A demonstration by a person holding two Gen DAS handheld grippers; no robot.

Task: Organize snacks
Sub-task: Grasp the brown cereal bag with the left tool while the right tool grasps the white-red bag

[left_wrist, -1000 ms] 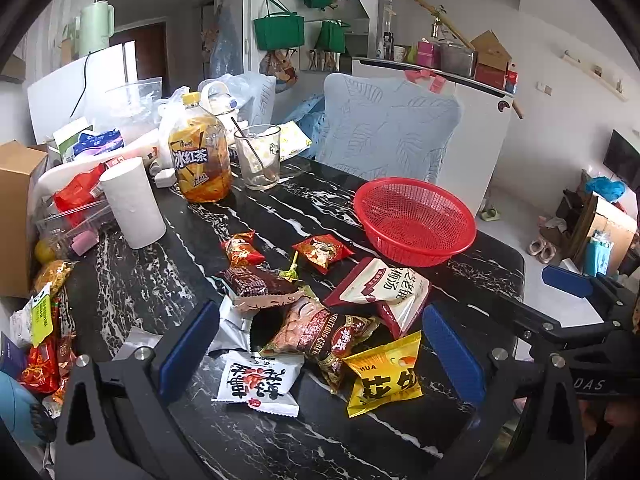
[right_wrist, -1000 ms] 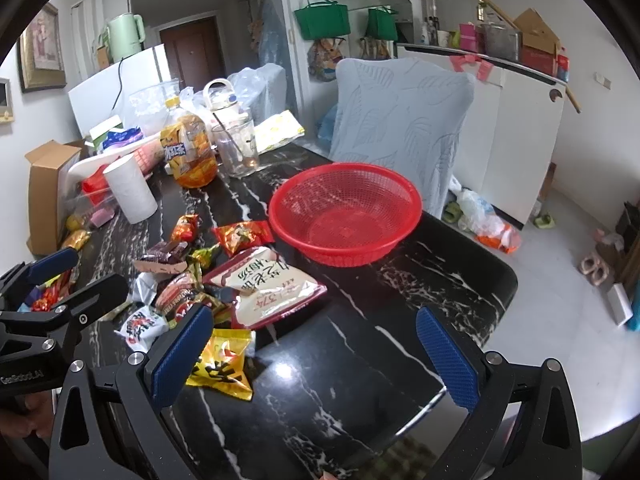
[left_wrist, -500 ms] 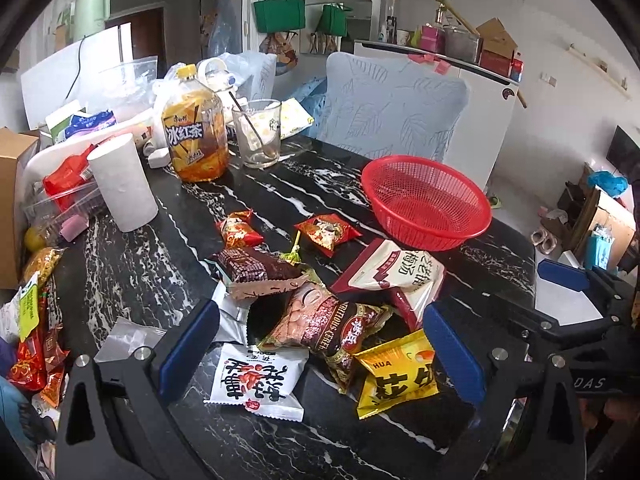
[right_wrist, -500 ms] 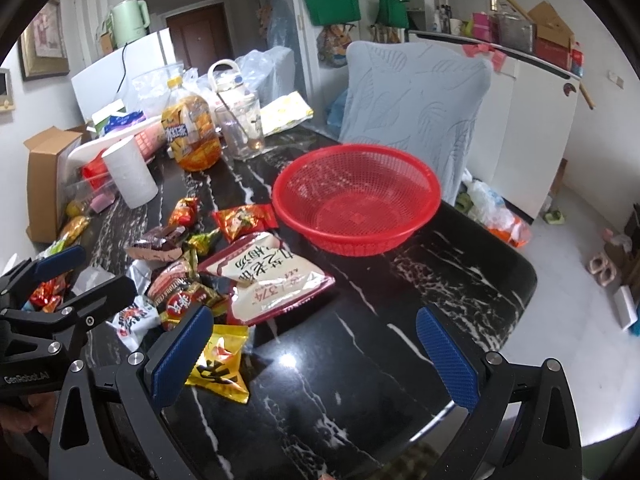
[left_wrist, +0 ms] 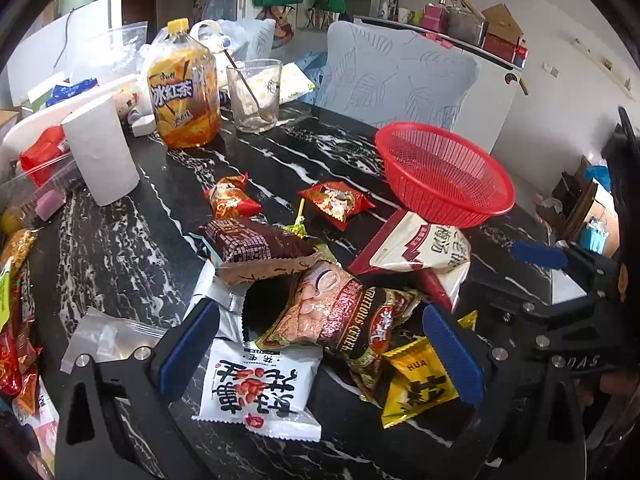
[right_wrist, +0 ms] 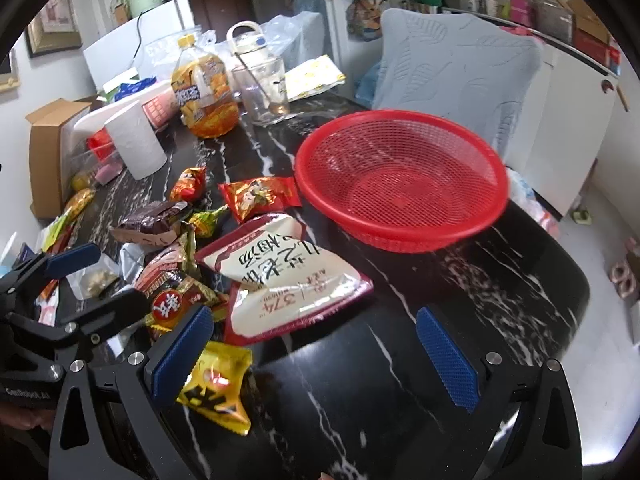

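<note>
Left wrist view. Left gripper (left_wrist: 320, 344) spread wide, nothing between the blue pads, hanging low over the heap of packets on the black marble table (left_wrist: 120, 248). Straddled by the fingers: the brown cereal bag (left_wrist: 340, 320) and the white peanut packet (left_wrist: 260, 388), with the yellow sachet (left_wrist: 420, 384) just inside the right-hand pad. Probably lined up that way so the topmost, bulkiest bag comes off first. Further back, a chocolate-brown wafer pack (left_wrist: 256, 244), two small red packets (left_wrist: 230, 200) (left_wrist: 336, 204) and a large white-and-maroon pouch (left_wrist: 424, 252), all loose on the table. Red mesh basket (left_wrist: 444, 176) empty at the far right, likely set there as the destination. Iced tea bottle (left_wrist: 184, 92), glass (left_wrist: 254, 96) and paper roll (left_wrist: 102, 152) well apart at the back, not part of the sorting.

Right wrist view. Right gripper (right_wrist: 312, 360) likewise released and empty, held over bare table beside the pile, yellow sachet (right_wrist: 218, 392) touching or just under its left pad. White-and-maroon pouch (right_wrist: 280, 276) directly ahead, basket (right_wrist: 400, 184) just beyond it. Left gripper (right_wrist: 76, 276) visible at the left edge above the heap.
</note>
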